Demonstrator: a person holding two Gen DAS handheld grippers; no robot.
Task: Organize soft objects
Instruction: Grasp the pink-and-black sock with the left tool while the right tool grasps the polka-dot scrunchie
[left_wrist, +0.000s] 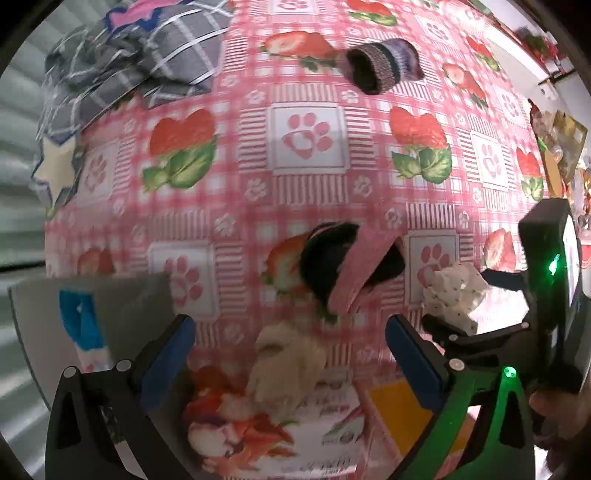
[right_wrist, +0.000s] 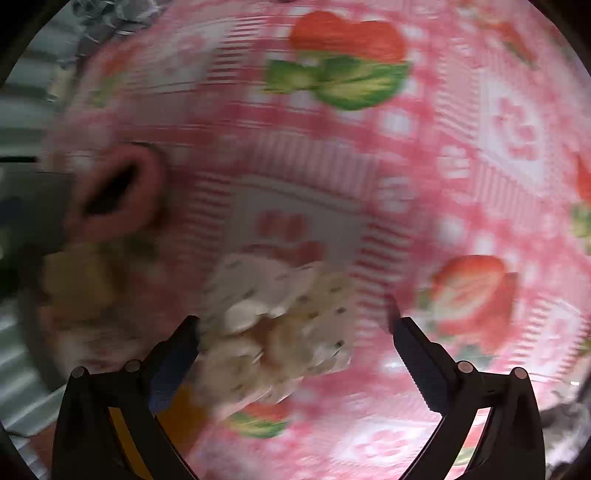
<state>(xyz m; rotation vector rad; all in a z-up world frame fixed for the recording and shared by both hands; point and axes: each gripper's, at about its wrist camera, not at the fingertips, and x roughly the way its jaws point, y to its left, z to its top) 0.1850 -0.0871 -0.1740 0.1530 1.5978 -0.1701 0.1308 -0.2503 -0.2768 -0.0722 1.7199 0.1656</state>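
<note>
Cream sock (left_wrist: 288, 363) in printed box (left_wrist: 332, 417)

A pink checked cloth (left_wrist: 306, 206) with strawberries and paw prints covers the desk. On it, at the far left, lies a heap of grey checked fabric (left_wrist: 140, 70), and farther back sits a rolled purple and grey sock (left_wrist: 384, 68). Nearer the camera lie a pink and black sock (left_wrist: 343, 266), a white spotted cloth (left_wrist: 454, 295) just to its right, a fluffy cream thing (left_wrist: 288, 362) and a box with food pictures (left_wrist: 280, 432), while a grey sheet with a blue mark (left_wrist: 96, 306) lies at the near left.
</note>
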